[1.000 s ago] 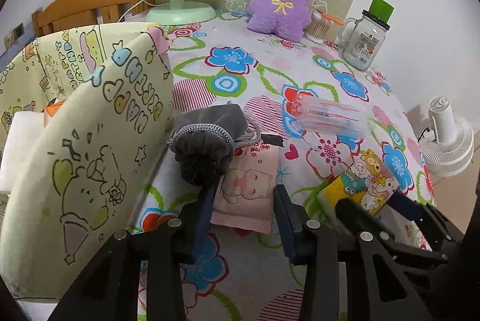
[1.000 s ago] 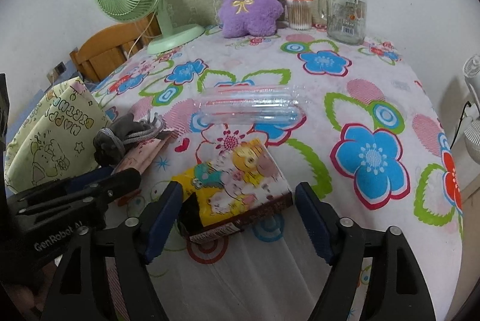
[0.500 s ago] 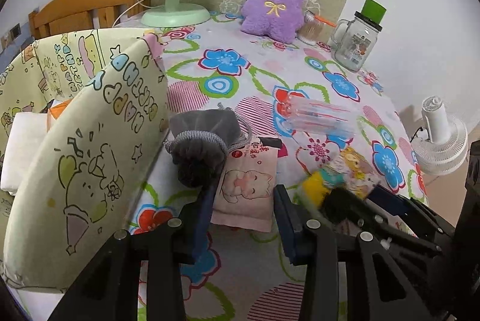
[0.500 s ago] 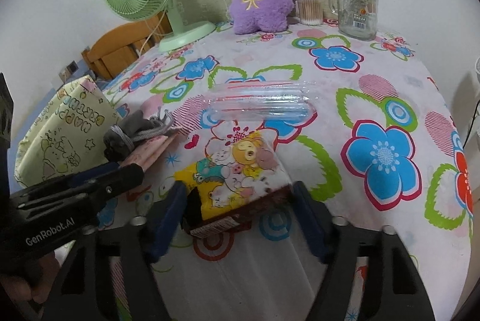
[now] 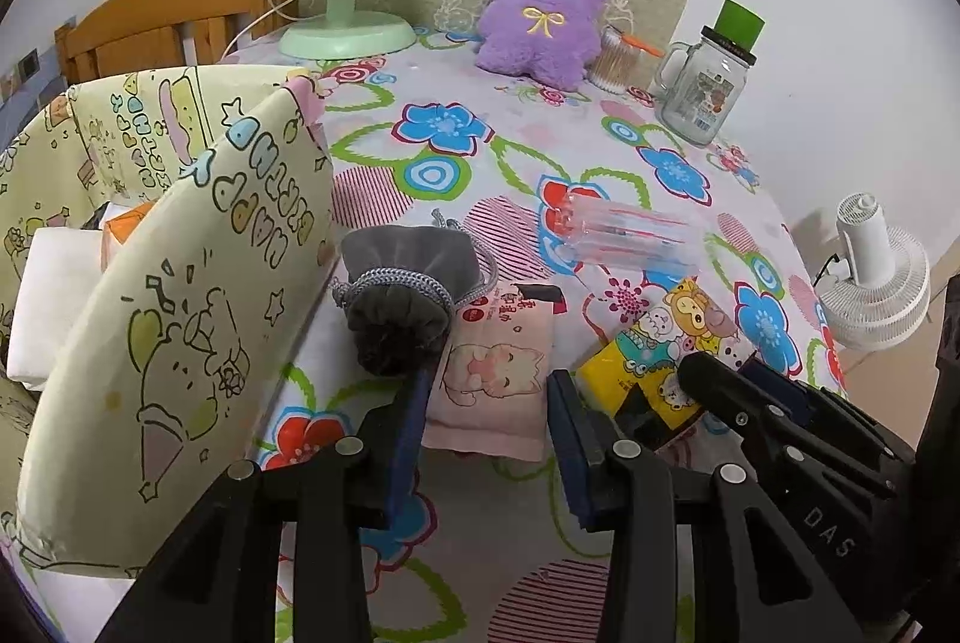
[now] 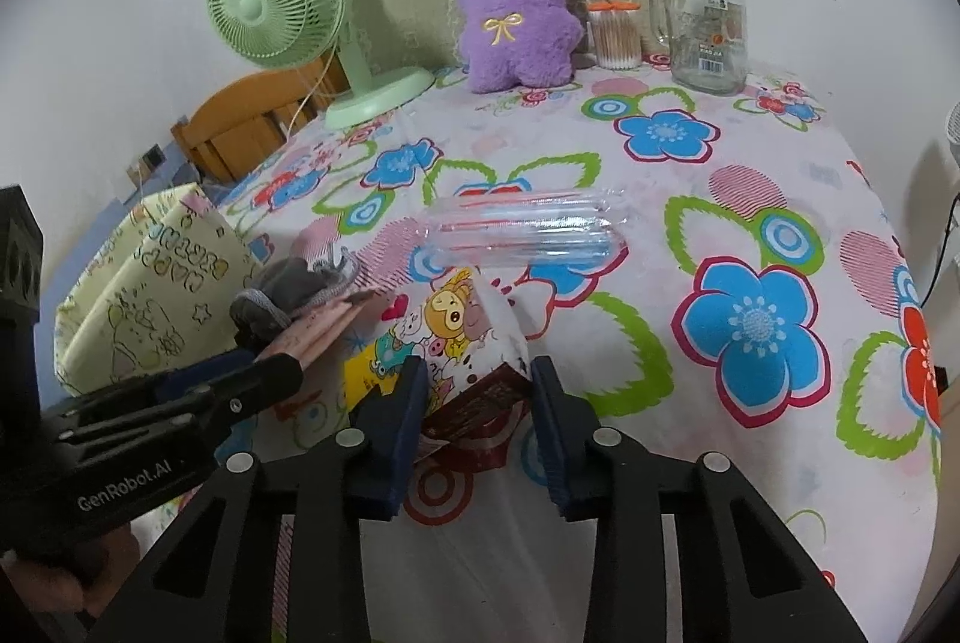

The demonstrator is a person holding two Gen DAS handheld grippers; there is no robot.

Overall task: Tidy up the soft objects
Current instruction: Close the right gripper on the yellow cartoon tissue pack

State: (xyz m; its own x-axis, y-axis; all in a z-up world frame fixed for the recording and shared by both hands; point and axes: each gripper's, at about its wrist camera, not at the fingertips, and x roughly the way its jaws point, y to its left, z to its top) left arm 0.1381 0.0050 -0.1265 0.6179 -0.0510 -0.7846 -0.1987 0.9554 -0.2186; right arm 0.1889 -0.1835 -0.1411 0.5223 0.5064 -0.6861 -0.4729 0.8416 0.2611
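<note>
From the left wrist view, my left hand-held gripper (image 5: 489, 403) is spread, its fingers either side of the near end of the pink tissue pack (image 5: 498, 373). The pack's long axis runs straight away from me, toward the grey drawstring pouch (image 5: 402, 295) lying partly on its far end. The fabric bin (image 5: 180, 283) stands just left of the pack.

From the right wrist view, my right hand-held gripper (image 6: 477, 403) pinches the cartoon tissue pack (image 6: 456, 343), crumpled between the pads, just right of the pink pack. I judge the right hand nearer to carrying; the bin lies leftward.
</note>
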